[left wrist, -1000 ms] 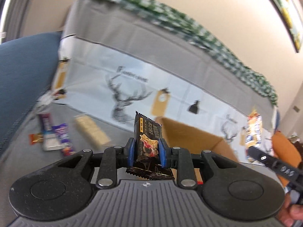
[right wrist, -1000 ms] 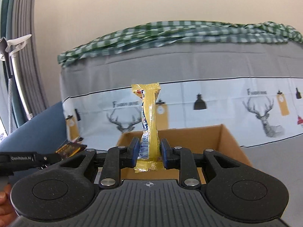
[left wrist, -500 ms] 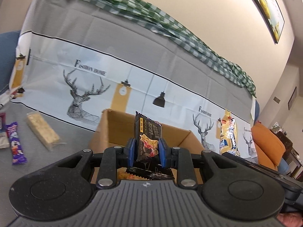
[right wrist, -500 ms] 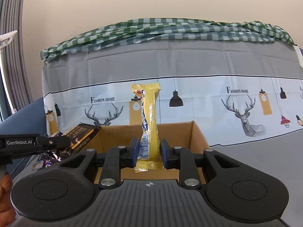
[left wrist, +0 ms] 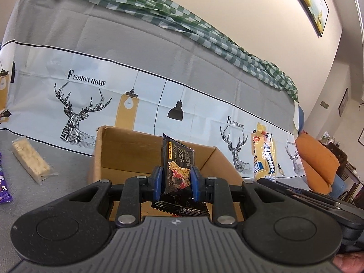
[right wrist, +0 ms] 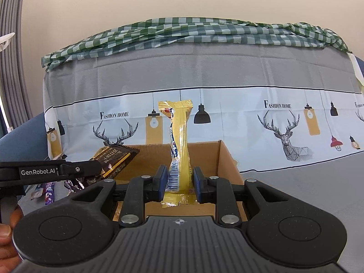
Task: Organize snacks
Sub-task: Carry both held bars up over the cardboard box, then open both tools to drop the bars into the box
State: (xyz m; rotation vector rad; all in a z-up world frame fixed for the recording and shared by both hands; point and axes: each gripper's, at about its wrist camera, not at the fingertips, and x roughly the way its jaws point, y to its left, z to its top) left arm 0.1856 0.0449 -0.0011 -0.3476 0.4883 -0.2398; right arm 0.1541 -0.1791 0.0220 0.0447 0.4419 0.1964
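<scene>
With the left claw (left wrist: 176,179) clamping a black cracker packet (left wrist: 178,159) and the right claw (right wrist: 179,183) clamping a yellow snack bar (right wrist: 178,141), both centre-frame over the cardboard box (right wrist: 225,159), releasing should be happening well inside the walls.

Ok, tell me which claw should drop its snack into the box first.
Right, probably. The right claw holds its yellow packet centred over the open cardboard box. The left claw holds the black packet nearer the box's left side.
</scene>
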